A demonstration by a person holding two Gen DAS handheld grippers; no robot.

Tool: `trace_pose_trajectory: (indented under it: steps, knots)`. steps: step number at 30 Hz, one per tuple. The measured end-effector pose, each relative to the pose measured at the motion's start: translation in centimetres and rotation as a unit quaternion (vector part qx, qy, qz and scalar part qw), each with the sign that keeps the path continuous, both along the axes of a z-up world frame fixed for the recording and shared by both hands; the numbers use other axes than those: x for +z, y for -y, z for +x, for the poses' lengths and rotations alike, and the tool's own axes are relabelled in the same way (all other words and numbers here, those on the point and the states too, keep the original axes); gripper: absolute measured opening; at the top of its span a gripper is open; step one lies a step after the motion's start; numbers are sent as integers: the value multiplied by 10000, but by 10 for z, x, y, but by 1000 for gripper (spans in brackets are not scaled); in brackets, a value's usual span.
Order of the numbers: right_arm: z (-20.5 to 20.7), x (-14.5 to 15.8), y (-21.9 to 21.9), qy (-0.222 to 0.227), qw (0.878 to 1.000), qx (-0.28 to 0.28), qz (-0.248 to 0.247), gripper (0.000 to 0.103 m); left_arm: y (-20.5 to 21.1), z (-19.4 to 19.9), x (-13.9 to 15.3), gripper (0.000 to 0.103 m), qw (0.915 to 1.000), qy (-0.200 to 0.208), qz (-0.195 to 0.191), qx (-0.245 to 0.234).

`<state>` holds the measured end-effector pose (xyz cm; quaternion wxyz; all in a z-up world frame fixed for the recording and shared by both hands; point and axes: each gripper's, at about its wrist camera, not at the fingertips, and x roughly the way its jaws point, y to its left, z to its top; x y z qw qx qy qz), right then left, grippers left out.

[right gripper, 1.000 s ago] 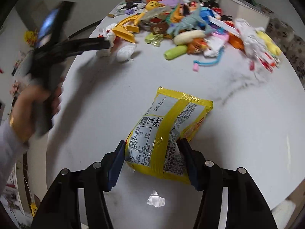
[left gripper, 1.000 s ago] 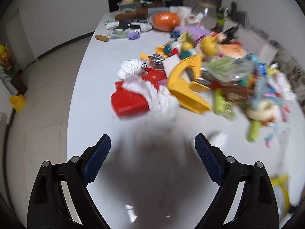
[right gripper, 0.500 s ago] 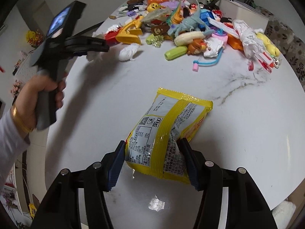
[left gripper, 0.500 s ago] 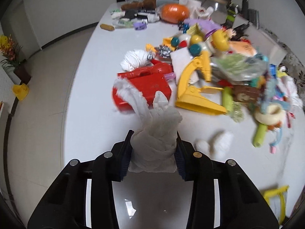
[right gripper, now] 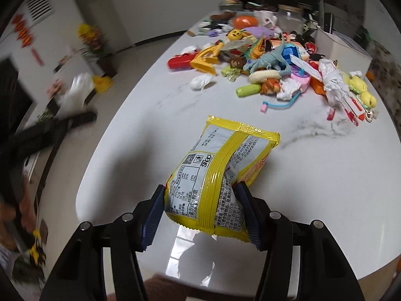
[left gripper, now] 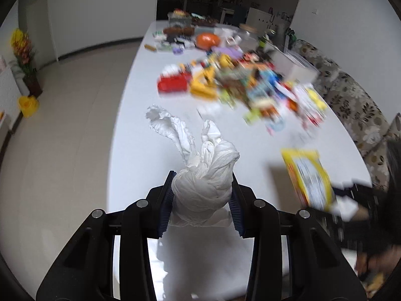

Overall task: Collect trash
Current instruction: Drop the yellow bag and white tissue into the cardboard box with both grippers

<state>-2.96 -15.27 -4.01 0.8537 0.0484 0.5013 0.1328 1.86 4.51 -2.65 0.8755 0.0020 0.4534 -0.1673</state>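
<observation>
Left gripper (left gripper: 200,200) tilted down, clamping tissue wad (left gripper: 203,188); right gripper (right gripper: 200,215) likewise, seemingly lifted, gripping snack bag (right gripper: 220,173)

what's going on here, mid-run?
A person with a gripper in each hand is collecting trash off a white table. The left gripper is clamped on a crumpled white tissue wad. The right gripper is clamped on a yellow snack packet. A pile of toys sits further back on the table, and another tissue ball lies at its near edge.
</observation>
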Motion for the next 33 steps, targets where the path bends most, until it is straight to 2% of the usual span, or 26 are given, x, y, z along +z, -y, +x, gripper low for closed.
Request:
trace_pose_trajectory:
  steps: [2,7,9,12,15,17,20,23,24,25,26,27,29,31,33]
  knots:
    - [-23,0,15,-10,9998,201,15,57,10,-48,-13,39,9994,-318,-54,94]
    - [-90,-12,57,-183,9980,599,75,57,47,-129,-52,39,9940,-1047,-297,78]
    - [-114,-19,72,-340,9970,689,48,57,65,-151,-71,39,9918,-1245,-302,-6]
    - [-150,-36,94,-674,9947,766,104,57,98,-177,-116,39,9860,-1630,-311,-164]
    - [-179,-70,113,-1134,9908,732,81,57,120,-187,-162,39,9784,-2045,-255,-172]
    - [-189,-101,124,-1459,9872,629,125,57,133,-190,-205,39,9710,-2379,-198,-90]
    - [-194,-167,138,-1977,9795,359,161,57,149,-188,-273,39,9585,-2846,-146,84]
    - [-188,-233,145,-2335,9720,66,249,58,166,-188,-331,39,9494,-3137,156,33]
    - [-184,-255,148,-2464,9688,-75,262,60,172,-187,-354,42,9435,-3294,372,-11]
    - [-181,-270,150,-2560,9661,-222,264,67,175,-186,-368,49,9393,-3396,479,-33]
    - [-177,-293,153,-2714,9614,-384,234,70,178,-183,-389,58,9317,-3585,586,-57]
    - [-172,-313,155,-2894,9557,-530,-9,73,178,-182,-399,66,9272,-3688,657,-44]
    - [-168,-338,161,-3136,9464,-741,-225,73,176,-175,-423,66,9156,-3912,932,-13]
    - [-167,-345,163,-3213,9423,-839,-415,73,172,-170,-432,66,9088,-4015,1137,-7]
    - [-171,-339,167,-3163,9441,-858,-353,74,168,-166,-425,66,9109,-3953,1177,-113]
